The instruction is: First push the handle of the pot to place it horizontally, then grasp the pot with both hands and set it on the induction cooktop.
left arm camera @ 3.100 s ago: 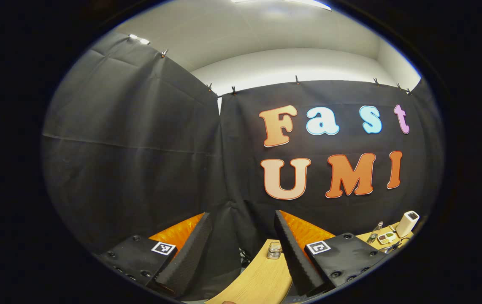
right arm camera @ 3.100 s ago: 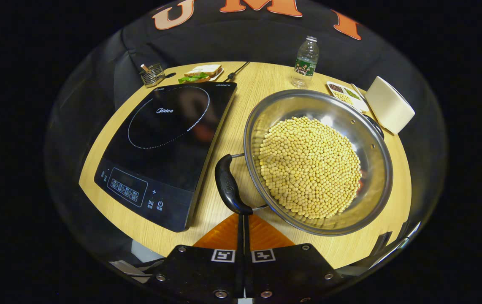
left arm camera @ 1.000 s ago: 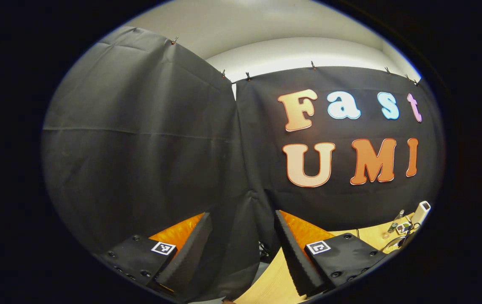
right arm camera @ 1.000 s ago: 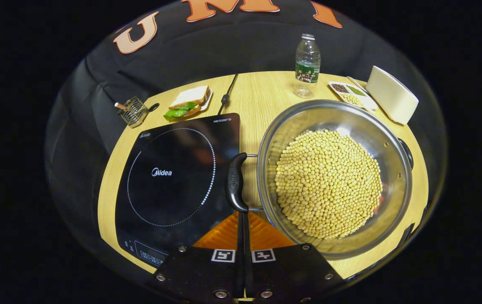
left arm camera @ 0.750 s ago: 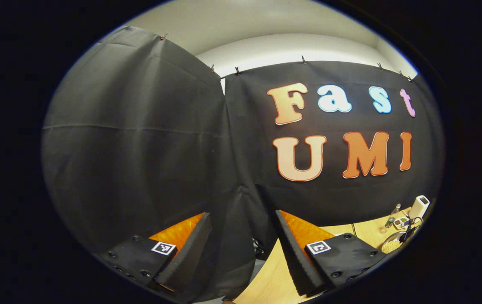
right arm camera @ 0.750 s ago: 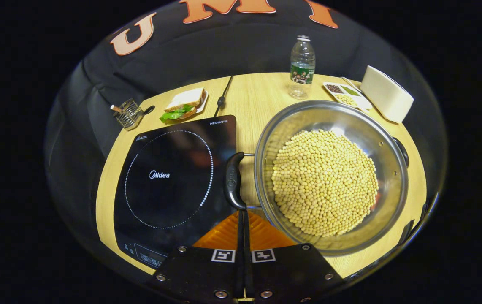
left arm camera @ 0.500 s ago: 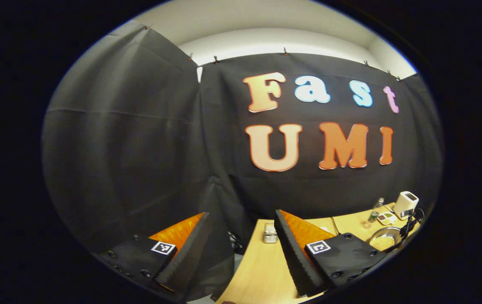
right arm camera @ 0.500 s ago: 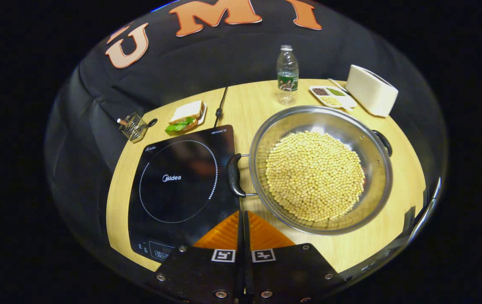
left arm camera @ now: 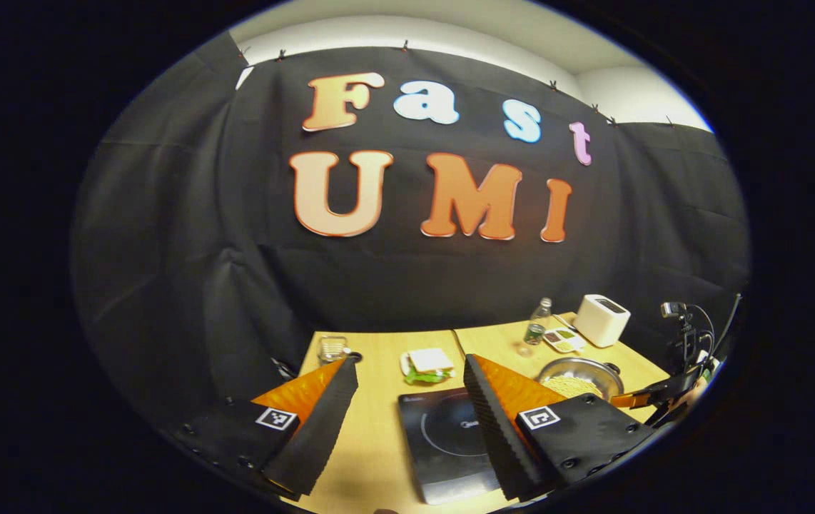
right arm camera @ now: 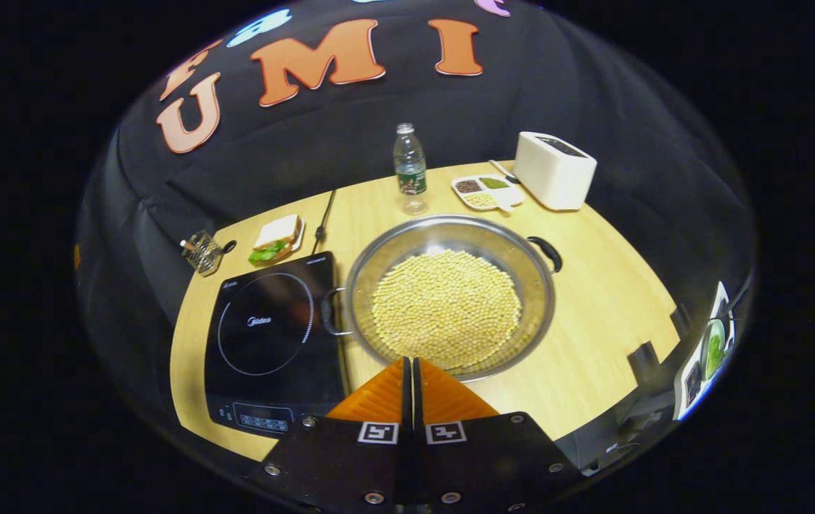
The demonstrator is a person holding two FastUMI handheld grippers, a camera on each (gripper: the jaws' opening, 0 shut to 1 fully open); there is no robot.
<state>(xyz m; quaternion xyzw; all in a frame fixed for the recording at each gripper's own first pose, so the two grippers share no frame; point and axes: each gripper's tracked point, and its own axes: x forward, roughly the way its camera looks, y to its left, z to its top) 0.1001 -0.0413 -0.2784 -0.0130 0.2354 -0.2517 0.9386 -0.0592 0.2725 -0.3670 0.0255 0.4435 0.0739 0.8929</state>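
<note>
A steel pot full of yellow beans sits mid-table, its black handles pointing left and right. The black induction cooktop lies just left of it, close to the left handle. My right gripper is shut and empty, held above the pot's near rim without touching it. My left gripper is open and empty, high over the table's near left side. Between its fingers lies the cooktop, with the pot off to the right. The right gripper hangs beyond the pot.
Along the back of the wooden table stand a water bottle, a divided snack tray and a white box-shaped appliance. A sandwich on a plate and a wire holder sit behind the cooktop, whose cord runs back.
My right gripper has drawn back and up from the pot's left handle, still shut. The left gripper's view has swung right and down, bringing the table, cooktop and pot into sight.
</note>
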